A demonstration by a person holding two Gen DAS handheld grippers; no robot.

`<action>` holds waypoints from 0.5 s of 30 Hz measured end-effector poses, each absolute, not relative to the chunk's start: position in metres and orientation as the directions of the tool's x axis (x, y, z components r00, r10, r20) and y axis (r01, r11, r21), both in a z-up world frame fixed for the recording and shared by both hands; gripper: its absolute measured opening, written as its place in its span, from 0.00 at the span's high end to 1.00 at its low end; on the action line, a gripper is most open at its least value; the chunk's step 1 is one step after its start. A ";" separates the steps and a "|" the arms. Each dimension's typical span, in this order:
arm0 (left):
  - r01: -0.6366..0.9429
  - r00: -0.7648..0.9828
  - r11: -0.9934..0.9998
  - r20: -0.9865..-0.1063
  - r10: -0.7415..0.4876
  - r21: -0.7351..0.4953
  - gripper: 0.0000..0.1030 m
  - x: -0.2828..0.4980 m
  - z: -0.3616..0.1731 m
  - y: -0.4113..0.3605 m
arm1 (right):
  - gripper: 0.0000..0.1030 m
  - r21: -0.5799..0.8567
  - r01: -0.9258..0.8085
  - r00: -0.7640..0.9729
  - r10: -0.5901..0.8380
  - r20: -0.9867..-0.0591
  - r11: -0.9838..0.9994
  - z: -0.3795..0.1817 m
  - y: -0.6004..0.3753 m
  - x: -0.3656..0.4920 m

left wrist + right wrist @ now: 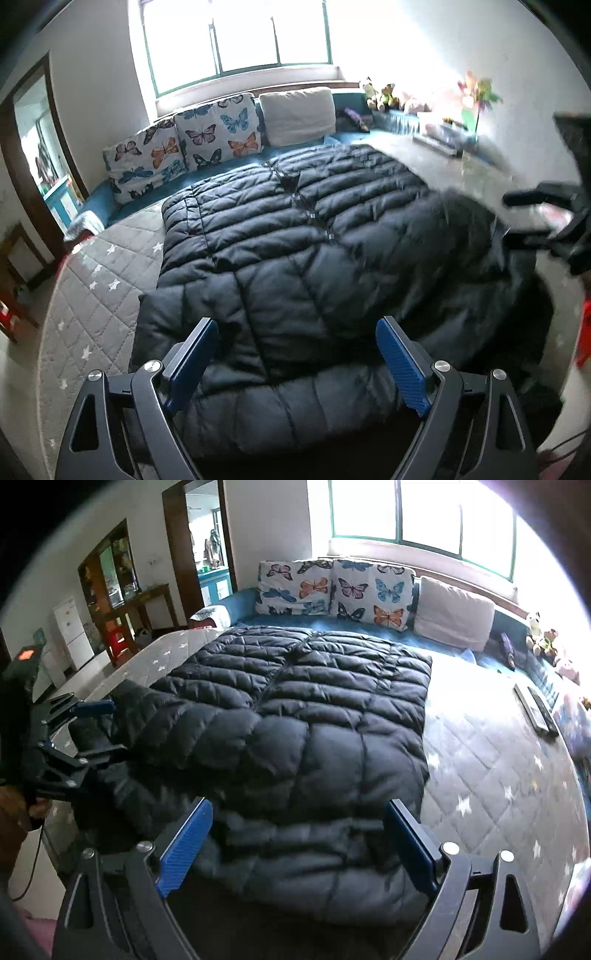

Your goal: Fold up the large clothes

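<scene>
a black quilted down coat (295, 258) lies spread on the grey star-print mattress (96, 295), its far edge toward the butterfly cushions (184, 147) and its near edge, already lapped over in a thick roll, just under us. taking the coat as our landmark: our left gripper (295, 369) hangs above its near edge, jaws spread wide, blue pads clear of the fabric and nothing between them. our right gripper (299, 845) hangs over the same near edge further along, also gaping and empty. in the right wrist view, the left tool stands at the coat's near-left corner, where a sleeve bulges out past the body.

we judge the step in hand to be a fresh grasp for the next fold. to do it well we should come down on the near edge with both tools at matching spots, one toward each side of the coat, so the panel lifts level. padded down is bulky and slippery, so we should bite deep enough to pinch all the layers of the roll, not just the top shell. the stray sleeve at the left wants tucking inward first, or it may trail outside the fold. then carry the edge toward the cushions side in one even sweep and lay it square to the far edge.
</scene>
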State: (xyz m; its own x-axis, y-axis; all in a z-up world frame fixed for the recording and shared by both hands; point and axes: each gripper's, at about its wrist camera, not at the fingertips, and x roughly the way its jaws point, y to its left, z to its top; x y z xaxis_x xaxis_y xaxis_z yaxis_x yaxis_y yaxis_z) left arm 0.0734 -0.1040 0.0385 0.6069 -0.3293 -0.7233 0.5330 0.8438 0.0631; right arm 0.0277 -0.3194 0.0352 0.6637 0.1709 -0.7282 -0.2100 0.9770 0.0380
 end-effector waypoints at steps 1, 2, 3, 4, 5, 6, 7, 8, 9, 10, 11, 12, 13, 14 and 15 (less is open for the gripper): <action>0.526 0.601 0.849 -0.726 -0.334 0.045 0.10 0.080 0.040 -0.101 | 0.02 0.040 -0.214 0.655 0.174 -0.735 0.976 0.032 -0.318 0.035; 0.521 0.599 0.853 -0.728 -0.333 0.038 0.11 0.083 0.040 -0.100 | 0.02 0.043 -0.216 0.645 0.176 -0.744 0.975 0.028 -0.318 0.041; 0.513 0.590 0.858 -0.738 -0.327 0.030 0.11 0.090 0.036 -0.098 | 0.02 0.046 -0.217 0.629 0.176 -0.757 0.975 0.020 -0.317 0.048; 0.502 0.575 0.865 -0.755 -0.314 0.022 0.11 0.097 0.030 -0.096 | 0.02 0.049 -0.212 0.602 0.170 -0.781 0.976 0.009 -0.316 0.056; 0.496 0.562 0.868 -0.767 -0.308 0.014 0.11 0.101 0.025 -0.094 | 0.02 0.055 -0.203 0.574 0.165 -0.802 0.978 -0.002 -0.316 0.062; 0.499 0.546 0.866 -0.775 -0.318 -0.004 0.10 0.106 0.018 -0.090 | 0.01 0.070 -0.199 0.553 0.171 -0.815 0.977 -0.012 -0.317 0.066; 0.500 0.546 0.866 -0.774 -0.322 -0.008 0.09 0.108 0.016 -0.088 | 0.00 0.074 -0.207 0.557 0.180 -0.811 0.976 -0.018 -0.317 0.067; 0.502 0.545 0.865 -0.775 -0.321 -0.006 0.09 0.109 0.014 -0.088 | 0.00 0.067 -0.217 0.565 0.182 -0.805 0.974 -0.018 -0.317 0.066; 0.505 0.544 0.863 -0.776 -0.318 0.000 0.09 0.109 0.014 -0.088 | 0.00 0.067 -0.219 0.565 0.182 -0.805 0.973 -0.017 -0.317 0.065; 0.510 0.543 0.860 -0.778 -0.315 0.008 0.09 0.110 0.016 -0.088 | 0.00 0.068 -0.217 0.560 0.181 -0.808 0.974 -0.014 -0.317 0.065; 0.514 0.537 0.857 -0.784 -0.312 0.011 0.09 0.110 0.016 -0.089 | 0.00 0.062 -0.222 0.556 0.178 -0.812 0.973 -0.011 -0.317 0.064; 0.518 0.523 0.855 -0.791 -0.317 0.000 0.09 0.112 0.020 -0.088 | 0.00 0.053 -0.230 0.552 0.175 -0.815 0.972 -0.007 -0.316 0.063; 0.522 0.513 0.853 -0.793 -0.330 -0.017 0.09 0.113 0.023 -0.086 | 0.00 0.051 -0.237 0.547 0.176 -0.818 0.970 -0.001 -0.316 0.062; 0.525 0.503 0.850 -0.792 -0.347 -0.039 0.09 0.116 0.029 -0.084 | 0.00 0.054 -0.244 0.543 0.183 -0.820 0.968 0.005 -0.317 0.062; 0.524 0.499 0.850 -0.788 -0.361 -0.057 0.09 0.119 0.037 -0.080 | 0.00 0.060 -0.251 0.544 0.192 -0.817 0.966 0.013 -0.319 0.062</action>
State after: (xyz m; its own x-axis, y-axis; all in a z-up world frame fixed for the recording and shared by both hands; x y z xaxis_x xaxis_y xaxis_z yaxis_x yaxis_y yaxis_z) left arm 0.1186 -0.0802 0.0369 0.4995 -0.3607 -0.7877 0.5235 0.8501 -0.0573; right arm 0.0618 -0.3185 0.0126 0.5444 0.1921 -0.8165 -0.2514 0.9660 0.0597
